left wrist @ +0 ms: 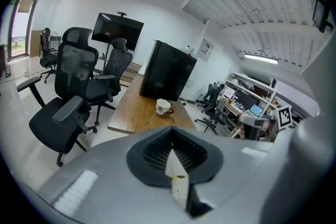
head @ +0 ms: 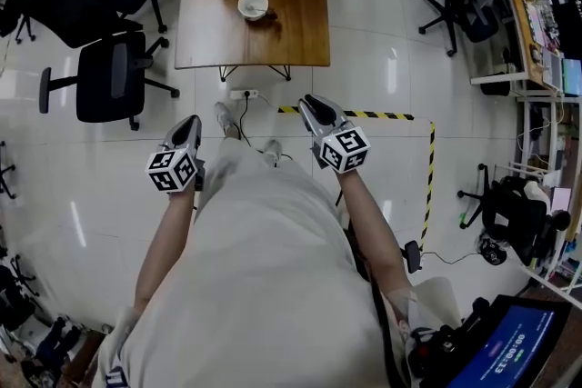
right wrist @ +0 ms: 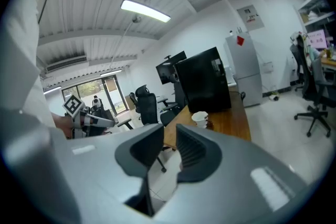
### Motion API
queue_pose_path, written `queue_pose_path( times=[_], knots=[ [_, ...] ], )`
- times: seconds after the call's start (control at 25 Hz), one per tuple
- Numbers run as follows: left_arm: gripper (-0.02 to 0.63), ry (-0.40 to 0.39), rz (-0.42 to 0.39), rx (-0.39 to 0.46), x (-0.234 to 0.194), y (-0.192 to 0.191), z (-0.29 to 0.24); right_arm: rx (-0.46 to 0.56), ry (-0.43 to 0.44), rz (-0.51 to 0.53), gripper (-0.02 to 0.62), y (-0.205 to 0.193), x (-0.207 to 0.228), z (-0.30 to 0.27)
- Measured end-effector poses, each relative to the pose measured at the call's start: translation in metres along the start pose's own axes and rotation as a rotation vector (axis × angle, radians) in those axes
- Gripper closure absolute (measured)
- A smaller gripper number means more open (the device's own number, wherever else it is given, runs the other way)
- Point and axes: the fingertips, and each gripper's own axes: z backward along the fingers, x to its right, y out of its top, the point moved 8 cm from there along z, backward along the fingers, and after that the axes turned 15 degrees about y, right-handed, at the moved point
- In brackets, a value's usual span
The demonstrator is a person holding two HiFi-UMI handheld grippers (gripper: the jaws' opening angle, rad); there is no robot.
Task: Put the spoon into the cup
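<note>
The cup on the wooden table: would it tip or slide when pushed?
The cup looks like white ceramic, so probably stiff and breakable. It stands upright and broad, so tipping seems unlikely. The table looks smooth, so it may slide.

White cup (head: pixel 253 5), brown table (head: pixel 300 32), yellow-black striped floor tape (head: pixel 364 114)

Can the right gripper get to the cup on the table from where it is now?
Probably not yet. The cup sits on the wooden table well ahead of the right gripper, with floor between. The way looks free, so stepping closer should do it.
</note>
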Motion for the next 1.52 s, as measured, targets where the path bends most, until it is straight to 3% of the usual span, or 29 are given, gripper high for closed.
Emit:
queue_pose_path(
  times=[0.16,0.32,0.48,0.6,0.8,1.16,1.52],
  knots=[
    [0.606,0.031,0.02,0.021,0.001,-0.011,0.013,0.017,0.03,-0.033,0.528,-0.006,0.005,0.014],
    [0.606,0.091,0.039,0.012,-0.01,-0.021,0.029,0.084,0.092,-0.173,0.528,-0.01,0.01,0.028],
    [0.606,0.128,0.009,0.035,-0.015,-0.007,0.041,0.164,0.124,-0.283,0.525,-0.011,0.017,0.036],
    [0.606,0.152,0.0,0.046,-0.014,-0.001,0.049,0.161,0.145,-0.353,0.522,-0.024,0.022,0.039],
    [0.606,0.164,-0.011,0.021,0.001,-0.01,0.062,0.155,0.12,-0.405,0.58,-0.04,0.027,0.049],
    [0.606,0.103,-0.014,0.002,0.023,-0.013,0.059,0.154,0.072,-0.349,0.592,-0.035,0.02,0.054],
    [0.606,0.003,-0.06,0.027,0.022,0.017,0.027,0.175,0.038,-0.28,0.592,-0.021,-0.003,0.053]
  ],
)
